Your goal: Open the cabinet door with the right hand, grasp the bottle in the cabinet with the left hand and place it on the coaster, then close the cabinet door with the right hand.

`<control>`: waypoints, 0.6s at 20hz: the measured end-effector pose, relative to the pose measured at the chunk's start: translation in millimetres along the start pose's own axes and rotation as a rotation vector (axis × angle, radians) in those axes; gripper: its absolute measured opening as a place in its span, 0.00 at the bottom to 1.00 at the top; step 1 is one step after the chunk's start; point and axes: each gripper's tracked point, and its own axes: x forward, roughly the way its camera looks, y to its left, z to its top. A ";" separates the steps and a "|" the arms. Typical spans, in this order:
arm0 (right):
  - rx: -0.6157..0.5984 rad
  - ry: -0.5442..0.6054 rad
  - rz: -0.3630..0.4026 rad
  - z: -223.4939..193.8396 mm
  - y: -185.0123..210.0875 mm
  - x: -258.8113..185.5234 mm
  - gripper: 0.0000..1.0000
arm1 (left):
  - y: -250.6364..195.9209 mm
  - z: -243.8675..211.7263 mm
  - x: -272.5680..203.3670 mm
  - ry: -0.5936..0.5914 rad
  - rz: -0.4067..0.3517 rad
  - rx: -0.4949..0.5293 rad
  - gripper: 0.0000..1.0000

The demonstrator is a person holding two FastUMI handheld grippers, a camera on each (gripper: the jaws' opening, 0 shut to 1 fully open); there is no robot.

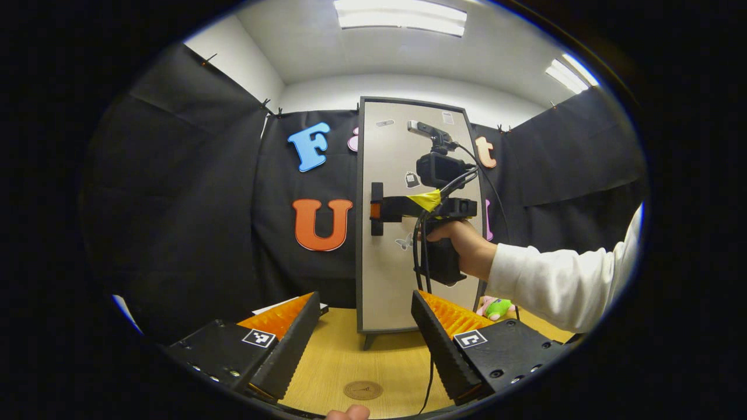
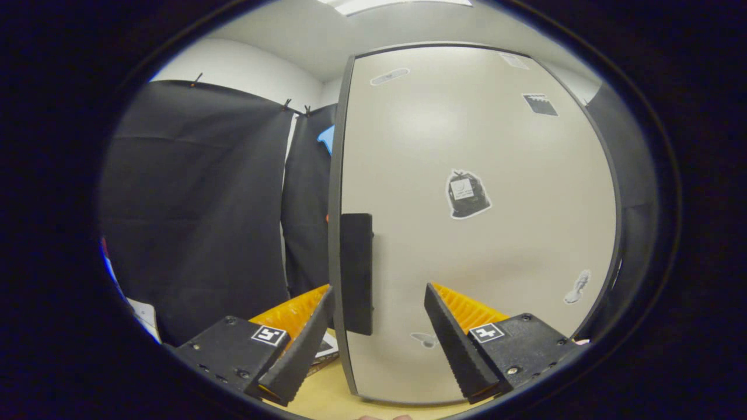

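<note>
A tall cabinet stands at the back of the wooden table [image 1: 344, 356], and its beige door [image 1: 397, 274] looks closed, hiding the inside. On the door's left edge is a black handle [image 1: 377, 227]. A hand [image 1: 461, 245] in a white sleeve holds my right gripper [image 1: 382, 209] up to that handle. In the right gripper view the handle [image 2: 356, 274] stands between the fingers of my right gripper [image 2: 379, 289], close to the left one, jaws open. My left gripper [image 1: 365, 297] hovers open over the table, holding nothing. A round brown coaster [image 1: 362, 390] lies just below it.
A pink and green plush toy [image 1: 496, 306] lies to the right of the cabinet's foot. White paper [image 1: 274, 305] sits to the cabinet's left. A black cable [image 1: 429, 379] hangs from the right gripper down across the table. Black cloth walls close in the booth.
</note>
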 end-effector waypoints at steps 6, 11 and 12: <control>0.025 0.023 0.014 -0.2 8.6 23.9 0.87 | 9.9 -0.9 0.8 0.004 0.018 -0.004 0.95; -0.004 0.054 0.016 -8.7 15.7 33.0 0.61 | 14.5 -1.3 5.0 0.001 0.021 -0.007 0.95; 0.009 0.069 0.028 -13.3 19.4 33.8 0.51 | 14.5 -1.1 4.7 0.000 0.022 -0.005 0.95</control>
